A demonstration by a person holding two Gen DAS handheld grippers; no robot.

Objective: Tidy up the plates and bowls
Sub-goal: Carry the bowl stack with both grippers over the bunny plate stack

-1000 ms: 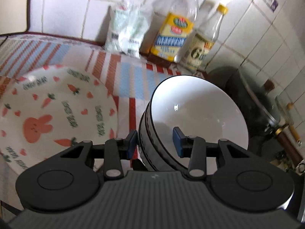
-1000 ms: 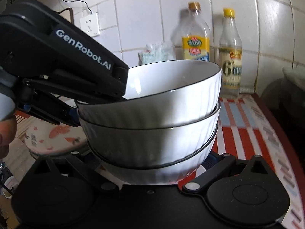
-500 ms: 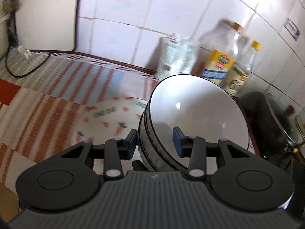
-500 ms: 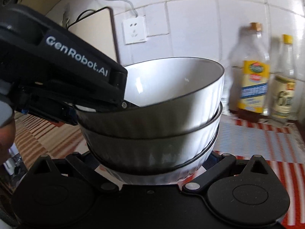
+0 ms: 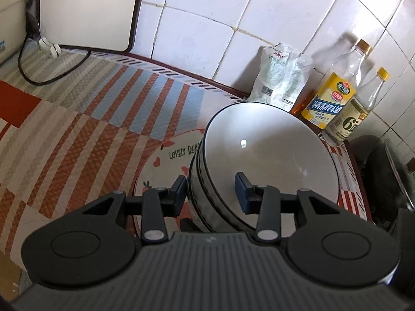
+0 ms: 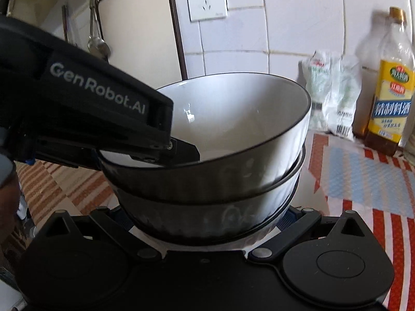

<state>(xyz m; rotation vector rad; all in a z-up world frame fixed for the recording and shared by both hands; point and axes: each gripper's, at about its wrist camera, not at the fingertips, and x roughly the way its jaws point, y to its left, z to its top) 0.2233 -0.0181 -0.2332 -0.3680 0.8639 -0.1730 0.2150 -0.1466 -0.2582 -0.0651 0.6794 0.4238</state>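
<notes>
A stack of three white bowls with dark rims is held between both grippers, above the counter. My left gripper is shut on the stack's rim, one finger outside and one inside the top bowl. In the right wrist view the stack fills the middle, and my right gripper clasps its lower part from both sides; its fingertips are hidden behind the bowls. The left gripper's body reaches in from the left. A white plate with carrots and "LOVELY BEAR" print lies on the mat under the stack.
A striped mat covers the counter. A white bag and two bottles stand by the tiled wall. A dark pot is at the right. A cutting board and cable are at the back left.
Both grippers have carried the bowl stack to the left along the counter. The printed plate now lies mostly hidden beneath the stack. The grips have not changed.
</notes>
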